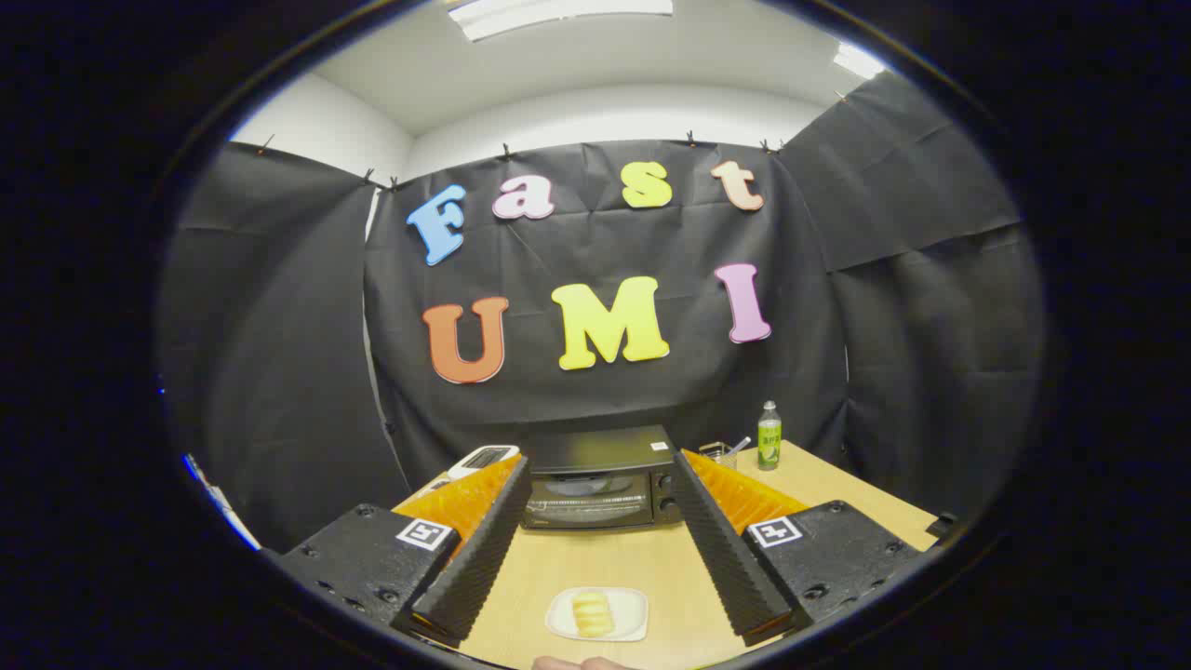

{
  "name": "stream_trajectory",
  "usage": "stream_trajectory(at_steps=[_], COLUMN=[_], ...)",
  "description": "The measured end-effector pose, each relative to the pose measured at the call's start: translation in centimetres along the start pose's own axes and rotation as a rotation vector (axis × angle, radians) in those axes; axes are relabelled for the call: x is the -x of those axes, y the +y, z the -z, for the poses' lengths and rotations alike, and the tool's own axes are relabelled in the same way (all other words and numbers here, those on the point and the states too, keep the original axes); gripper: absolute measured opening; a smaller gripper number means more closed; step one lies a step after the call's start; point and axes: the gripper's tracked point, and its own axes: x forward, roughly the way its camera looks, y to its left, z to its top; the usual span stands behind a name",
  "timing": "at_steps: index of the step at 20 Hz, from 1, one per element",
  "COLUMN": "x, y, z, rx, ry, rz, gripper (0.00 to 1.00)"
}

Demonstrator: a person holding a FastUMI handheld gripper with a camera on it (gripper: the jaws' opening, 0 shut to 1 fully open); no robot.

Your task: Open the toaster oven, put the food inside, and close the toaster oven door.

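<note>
Pastry [593, 612] on its white plate [625, 622] sits untouched between my claw's [600, 530] wide-spread, empty fingers, toaster oven [600, 479] at 12 o'clock still shut, so basically everything's left.

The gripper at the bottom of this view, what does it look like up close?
The gripper has two long, flat fingers with finely ribbed faces, standing open. Each is mounted on a chunky, rough-textured black block with screws, bearing a square black-and-white marker tag.
</note>
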Motion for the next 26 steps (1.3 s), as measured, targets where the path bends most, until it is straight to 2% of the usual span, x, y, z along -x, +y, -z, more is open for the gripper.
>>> stream_trajectory(at_steps=[16, 20, 24, 26], x=[-0.8, -3.2, -7.6, -9.9], y=[0.6, 0.6, -0.3, 0.2], z=[0.0, 1.2, 3.5, 5.0], rx=[0.013, 0.002, -0.012, -0.026], ry=[-0.012, -0.007, 0.017, 0.027], rz=[-0.005, 0.007, 0.045, 0.032], gripper=[1.0, 1.0, 1.0, 1.0])
